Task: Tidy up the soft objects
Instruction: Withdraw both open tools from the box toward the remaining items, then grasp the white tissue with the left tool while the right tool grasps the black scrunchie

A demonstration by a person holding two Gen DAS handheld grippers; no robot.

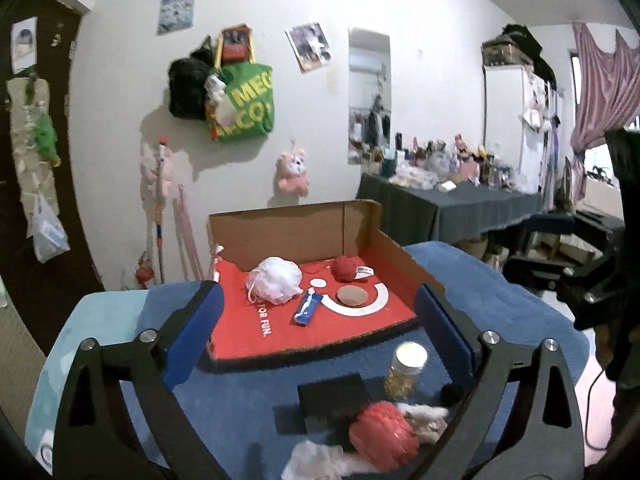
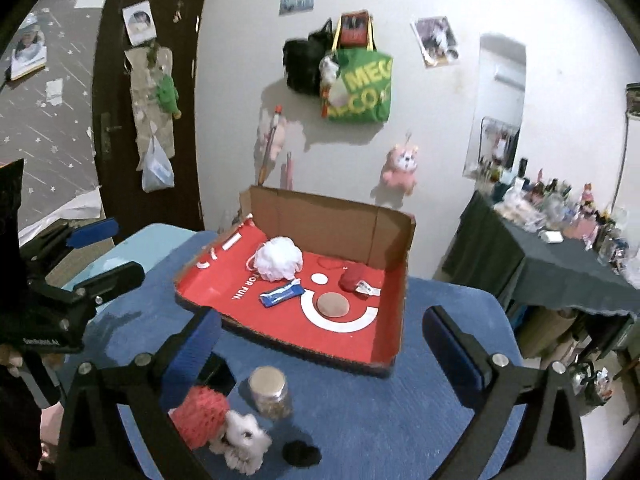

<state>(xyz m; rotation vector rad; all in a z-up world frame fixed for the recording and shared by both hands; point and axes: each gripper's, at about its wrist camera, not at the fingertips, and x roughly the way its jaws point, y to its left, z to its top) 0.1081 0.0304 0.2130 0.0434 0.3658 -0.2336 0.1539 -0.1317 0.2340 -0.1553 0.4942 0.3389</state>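
Observation:
A cardboard box (image 1: 296, 228) (image 2: 332, 216) with a red floor stands on the blue table. In it lie a white mesh bath puff (image 1: 274, 280) (image 2: 278, 259), a red yarn ball (image 1: 345, 269) (image 2: 353, 277), a blue packet (image 1: 307, 307) (image 2: 280, 294) and a brown round pad (image 1: 352, 295) (image 2: 332, 305). Near me on the table lie a red knitted ball (image 1: 382, 436) (image 2: 200, 420), a white fluffy toy (image 1: 426, 420) (image 2: 242, 440) and a small black pompom (image 2: 300, 453). My left gripper (image 1: 320, 328) is open and empty above these. My right gripper (image 2: 320, 344) is open and empty too.
A glass jar (image 1: 406, 370) (image 2: 270, 394) with a metal lid and a black block (image 1: 334, 400) stand on the blue table (image 1: 500, 292) before the box. A white plastic bag (image 1: 316, 462) lies at the near edge. A cluttered side table (image 2: 560, 256) stands right.

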